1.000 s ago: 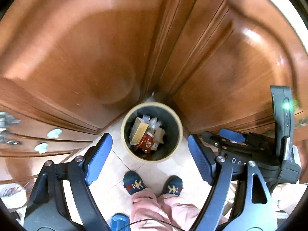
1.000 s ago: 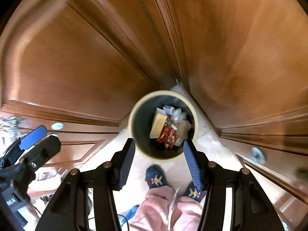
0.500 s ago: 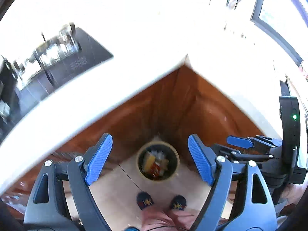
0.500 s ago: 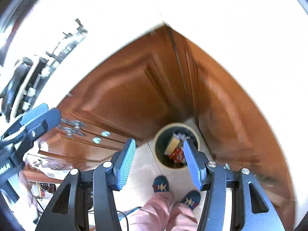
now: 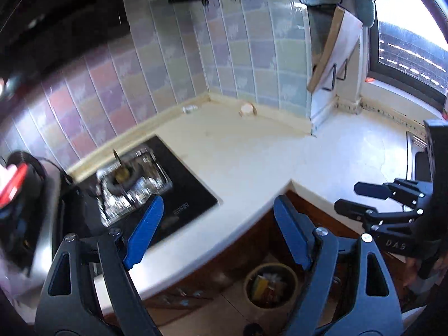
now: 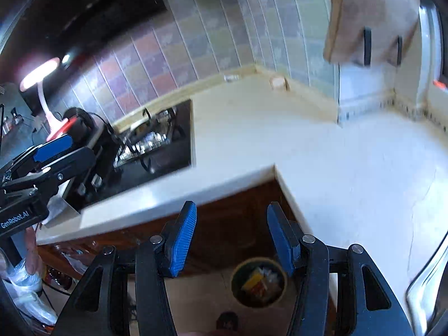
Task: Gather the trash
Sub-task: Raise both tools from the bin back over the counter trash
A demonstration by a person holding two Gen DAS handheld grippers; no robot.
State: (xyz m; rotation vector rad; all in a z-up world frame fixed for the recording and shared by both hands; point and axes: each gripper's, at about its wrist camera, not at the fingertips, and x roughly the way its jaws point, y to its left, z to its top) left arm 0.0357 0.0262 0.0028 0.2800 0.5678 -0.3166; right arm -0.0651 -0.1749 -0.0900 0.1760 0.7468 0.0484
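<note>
the left gripper (image 5: 217,235) hangs above the near edge of the pale countertop (image 5: 252,151), its blue pads spread wide with nothing between them. the right gripper (image 6: 231,240) sits beside it on the right, over the inner corner of the counter, pads apart and empty too, though set narrower than the left pair. down on the floor, tucked into the corner of the brown cabinets (image 6: 232,224), stands the round trash bin (image 6: 259,284), holding a yellow carton, a red wrapper and some crumpled clear plastic. on the counter's far side, two small bits lie against the tiled wall (image 5: 224,44): a round pale cup-like item (image 5: 247,109) and, to its left, a tiny whitish piece (image 5: 189,109); both are too small to name. a black gas hob (image 5: 156,193) is set into the counter on the left.
</note>
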